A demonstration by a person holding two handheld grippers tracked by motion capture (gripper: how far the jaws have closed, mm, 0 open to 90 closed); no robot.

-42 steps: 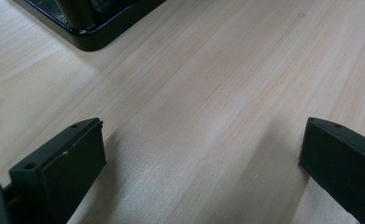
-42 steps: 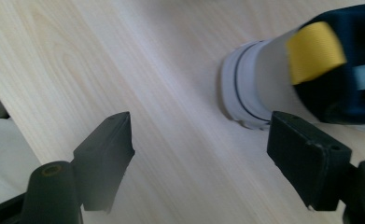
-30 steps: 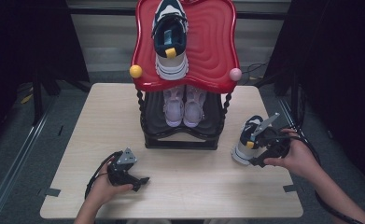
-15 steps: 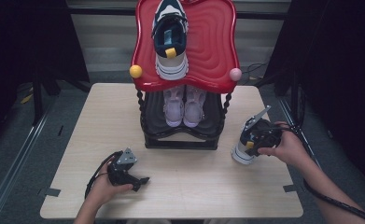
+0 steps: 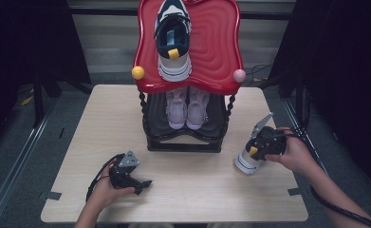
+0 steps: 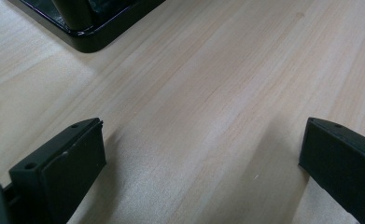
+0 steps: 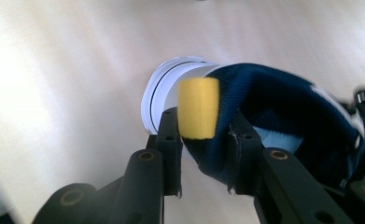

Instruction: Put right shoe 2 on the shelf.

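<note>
Two grippers: our right gripper [image 5: 260, 151], jaws just closing, clamps the navy-and-white sneaker's [image 5: 247, 159] heel right of the red-topped black shoe rack [image 5: 185, 140]; left gripper [image 5: 143, 183] gapes empty.

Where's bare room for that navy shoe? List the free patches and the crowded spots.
Free: the red top shelf right of the shoe on it; the table between the left tongs and the navy shoe in the right tongs. Crowded: the lower shelf, filled by the pink pair.
</note>
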